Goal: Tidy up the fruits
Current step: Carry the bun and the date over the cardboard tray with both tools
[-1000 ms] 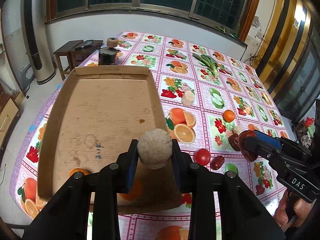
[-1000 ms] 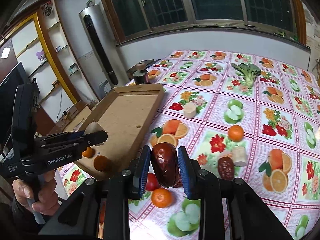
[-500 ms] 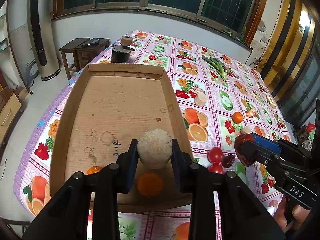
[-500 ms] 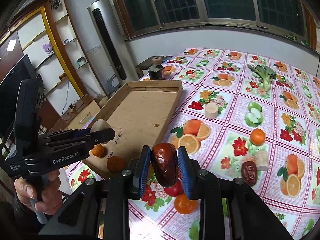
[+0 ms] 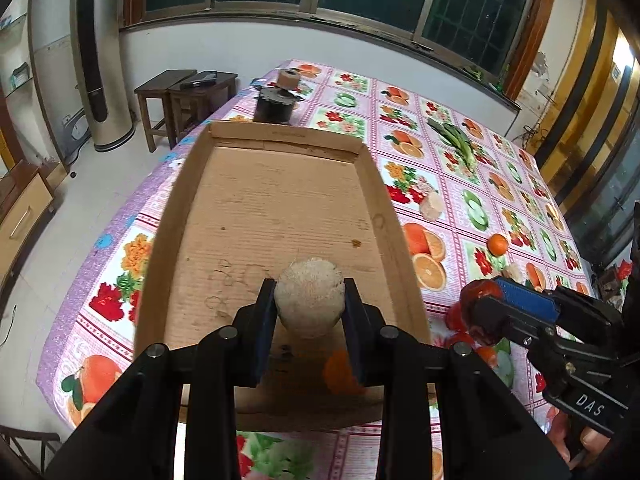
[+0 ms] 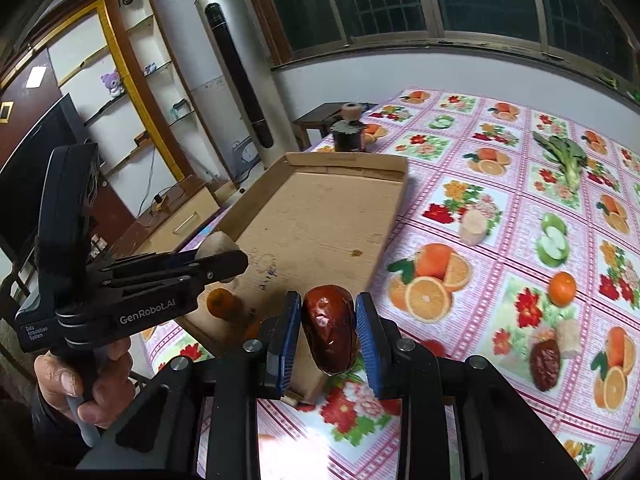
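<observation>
Both hands have carried their loads toward the cardboard tray [image 5: 188, 184]: the left gripper [image 5: 309, 300], clamped on a pale fibrous ball [image 5: 309, 298], now hangs over its floor (an orange [image 5: 340, 372], seemingly, lies beneath), while the right gripper [image 6: 328, 332], gripping a dark red date [image 6: 329, 330], nears the tray's corner, so both drops look close.

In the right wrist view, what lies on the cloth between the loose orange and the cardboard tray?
Nothing solid: between the loose orange and the cardboard tray only the printed tablecloth shows, its picture of sliced oranges. The right wrist view shows it.
</observation>
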Available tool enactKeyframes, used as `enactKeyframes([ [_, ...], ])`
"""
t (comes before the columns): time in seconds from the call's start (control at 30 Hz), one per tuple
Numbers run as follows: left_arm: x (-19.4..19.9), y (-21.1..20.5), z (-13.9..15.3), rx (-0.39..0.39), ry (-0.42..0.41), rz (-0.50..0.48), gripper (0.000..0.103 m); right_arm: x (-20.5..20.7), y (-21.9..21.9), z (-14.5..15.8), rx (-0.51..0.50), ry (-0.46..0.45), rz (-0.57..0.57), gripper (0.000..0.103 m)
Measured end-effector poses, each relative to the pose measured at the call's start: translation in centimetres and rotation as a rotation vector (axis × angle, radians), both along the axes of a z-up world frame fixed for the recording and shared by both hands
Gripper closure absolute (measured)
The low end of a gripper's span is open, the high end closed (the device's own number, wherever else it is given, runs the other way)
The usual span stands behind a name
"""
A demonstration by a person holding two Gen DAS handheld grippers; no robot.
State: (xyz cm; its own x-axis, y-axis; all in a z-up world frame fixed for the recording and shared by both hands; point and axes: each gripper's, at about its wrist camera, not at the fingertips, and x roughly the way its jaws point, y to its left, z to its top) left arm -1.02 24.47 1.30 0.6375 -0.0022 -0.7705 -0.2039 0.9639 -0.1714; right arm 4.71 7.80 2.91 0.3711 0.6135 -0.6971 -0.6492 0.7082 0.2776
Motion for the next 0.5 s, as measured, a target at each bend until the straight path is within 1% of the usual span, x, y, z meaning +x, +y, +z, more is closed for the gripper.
enactKeyframes([
  [0.17, 0.2, 1.4, -0.2, -0.004, 0.003, 0.026, 0.074, 0.4, 2.2, -0.6, 0.0, 0.02, 0.033, 0.074],
  [0.3, 0.6, 2.7, -1.0, -0.013, 0.021, 0.051, 0.074, 0.7, 4.1, -1.5, -0.018, 0.031, 0.056, 0.074],
  [0.5, 1.0, 3.7, -2.0, -0.011, 0.042, 0.074, 0.074, 1.3, 6.6, -3.4, -0.05, 0.06, 0.085, 0.074],
])
